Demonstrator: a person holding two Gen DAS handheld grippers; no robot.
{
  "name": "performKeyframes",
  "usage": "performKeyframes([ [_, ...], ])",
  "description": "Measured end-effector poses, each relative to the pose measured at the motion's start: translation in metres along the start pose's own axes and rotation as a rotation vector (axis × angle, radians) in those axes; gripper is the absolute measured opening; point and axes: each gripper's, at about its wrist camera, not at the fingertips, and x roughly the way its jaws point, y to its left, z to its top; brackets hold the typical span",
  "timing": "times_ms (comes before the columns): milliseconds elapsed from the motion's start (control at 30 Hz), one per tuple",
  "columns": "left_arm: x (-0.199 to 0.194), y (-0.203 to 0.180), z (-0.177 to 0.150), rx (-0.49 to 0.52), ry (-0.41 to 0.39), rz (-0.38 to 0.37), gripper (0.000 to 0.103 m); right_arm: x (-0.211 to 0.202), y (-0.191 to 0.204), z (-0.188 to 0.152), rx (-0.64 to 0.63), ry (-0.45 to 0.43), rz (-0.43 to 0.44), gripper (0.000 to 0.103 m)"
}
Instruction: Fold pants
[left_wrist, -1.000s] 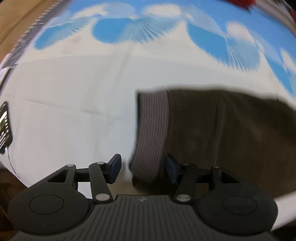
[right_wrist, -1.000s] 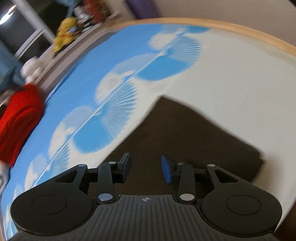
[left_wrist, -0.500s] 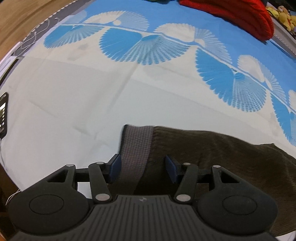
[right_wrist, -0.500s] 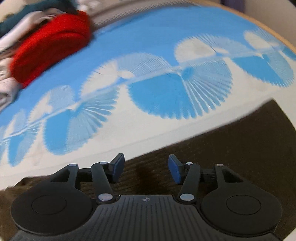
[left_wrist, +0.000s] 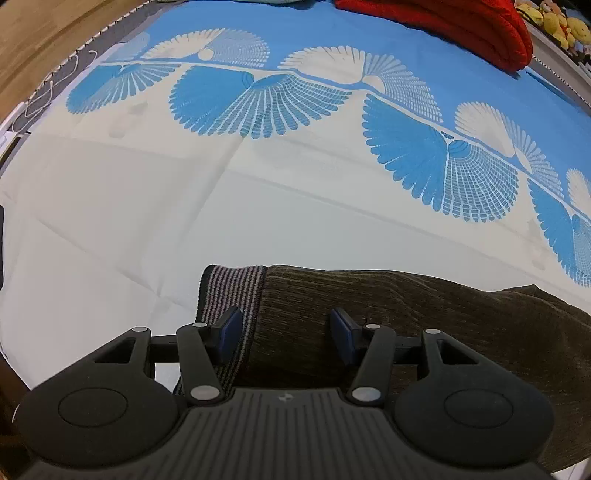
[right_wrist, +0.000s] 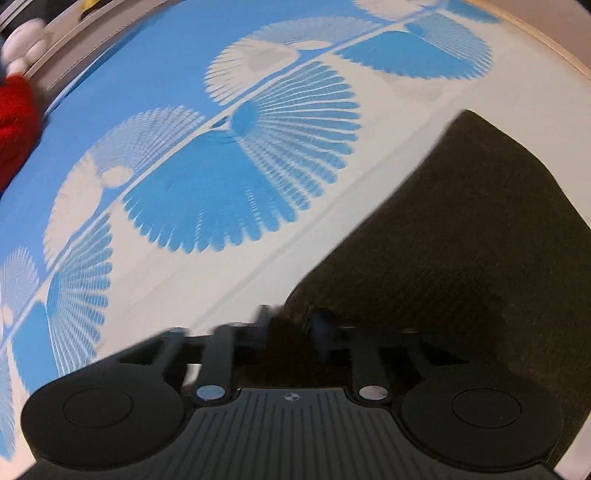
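— While the left gripper hovers low over the pants, how do its jaws stand?
— Spread wide, with nothing pinched between them. One blue pad sits over the striped waistband, the other over the brown ribbed cloth beside it.
— And where do the pants lie?
— Flat on the bedsheet, on its white part, below the row of blue fan shapes. From the left wrist they run off to the right; from the right wrist the pants fill the lower right, with a corner pointing up toward the wooden edge.
— What about the right gripper?
— That view is smeared. Its fingers look drawn closer together with a fold of brown cloth between them, but I cannot tell whether they actually clamp it.
— Anything else around?
— A red garment at the far side of the sheet, and yellow plush toys behind it.
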Motion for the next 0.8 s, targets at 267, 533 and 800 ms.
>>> performKeyframes([
  [267, -0.002, -0.005, -0.002, 0.024, -0.01, -0.058, 0.058, -0.02, -0.048, 0.012, 0.32, -0.096, 0.13, 0.01],
  [533, 0.036, -0.016, -0.008, 0.142, 0.08, -0.042, 0.012, -0.05, -0.069, 0.023, 0.16, -0.165, 0.251, 0.03],
  [800, 0.013, -0.054, -0.005, 0.188, -0.038, -0.007, 0.008, -0.042, -0.122, 0.019, -0.047, -0.03, 0.194, 0.034],
])
